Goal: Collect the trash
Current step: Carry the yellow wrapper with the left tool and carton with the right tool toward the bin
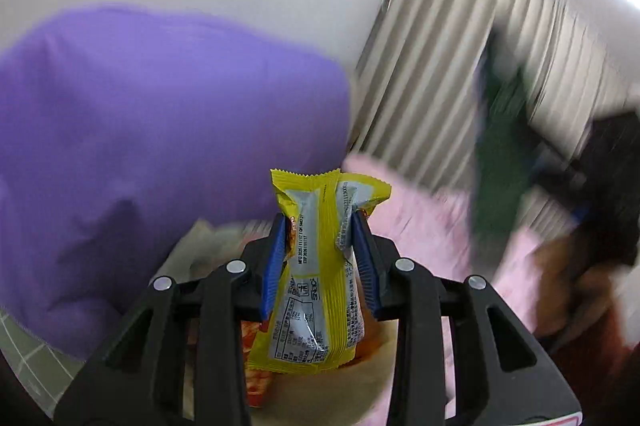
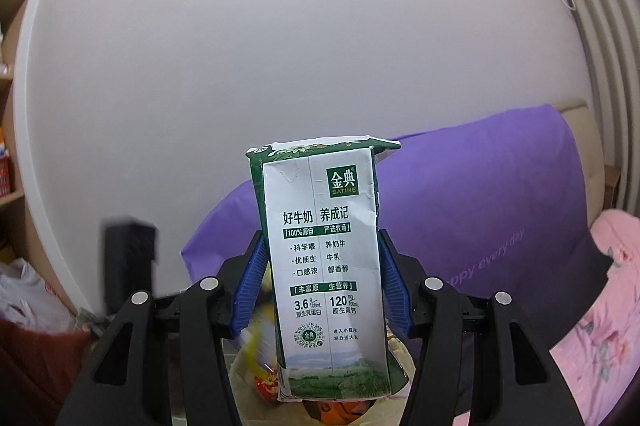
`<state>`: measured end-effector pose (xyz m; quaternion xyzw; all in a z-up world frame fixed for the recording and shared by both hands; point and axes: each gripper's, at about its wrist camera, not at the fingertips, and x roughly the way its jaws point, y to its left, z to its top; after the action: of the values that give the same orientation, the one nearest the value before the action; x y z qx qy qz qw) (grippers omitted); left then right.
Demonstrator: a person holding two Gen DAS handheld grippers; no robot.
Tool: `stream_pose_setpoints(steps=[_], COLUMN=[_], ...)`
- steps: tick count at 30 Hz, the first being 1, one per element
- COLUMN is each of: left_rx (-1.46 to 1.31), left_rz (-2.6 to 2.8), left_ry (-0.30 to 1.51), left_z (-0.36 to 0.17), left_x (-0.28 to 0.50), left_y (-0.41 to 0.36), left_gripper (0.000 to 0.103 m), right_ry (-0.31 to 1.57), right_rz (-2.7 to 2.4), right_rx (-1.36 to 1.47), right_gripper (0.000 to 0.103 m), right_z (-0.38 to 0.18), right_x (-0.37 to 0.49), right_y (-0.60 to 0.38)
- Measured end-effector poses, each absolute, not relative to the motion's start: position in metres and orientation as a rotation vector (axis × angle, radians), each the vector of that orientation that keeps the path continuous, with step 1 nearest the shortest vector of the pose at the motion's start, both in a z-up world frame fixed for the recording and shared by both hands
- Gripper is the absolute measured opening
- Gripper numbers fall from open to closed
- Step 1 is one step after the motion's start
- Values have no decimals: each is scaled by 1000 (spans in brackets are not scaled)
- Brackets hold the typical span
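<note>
My left gripper is shut on a crumpled yellow snack wrapper, which stands upright between the blue pads. In the right wrist view my right gripper is shut on a green and white milk carton, dented and held upright. The same carton shows as a green blur at the right of the left wrist view. Under both grippers lies the open mouth of a beige paper bag, with orange and red wrappers inside. A yellow blur sits left of the carton, just above the bag.
A big purple pillow leans on the white wall behind the bag. Pink bedding lies to the right, with ribbed blinds above it. A white plastic bag, a dark red cloth and a black box are at the left.
</note>
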<state>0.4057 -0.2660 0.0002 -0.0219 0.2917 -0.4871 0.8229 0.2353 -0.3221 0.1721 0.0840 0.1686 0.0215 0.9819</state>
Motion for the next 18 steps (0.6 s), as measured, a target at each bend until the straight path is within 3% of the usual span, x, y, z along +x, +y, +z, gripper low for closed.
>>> stream_pose_setpoints(steps=[2, 6, 18], left_rx=[40, 34, -46], left_rz=[-994, -939, -918], left_ry=[701, 761, 799], left_z=[-24, -49, -68], left_x=[414, 426, 422], left_y=[-278, -268, -243], left_gripper=[26, 24, 23], right_ry=[352, 389, 648], right_rz=[67, 117, 108], right_rx=[193, 251, 337], right_gripper=[51, 51, 51], right_z=[165, 135, 37], right_x=[242, 263, 301], right_y=[-326, -341, -334])
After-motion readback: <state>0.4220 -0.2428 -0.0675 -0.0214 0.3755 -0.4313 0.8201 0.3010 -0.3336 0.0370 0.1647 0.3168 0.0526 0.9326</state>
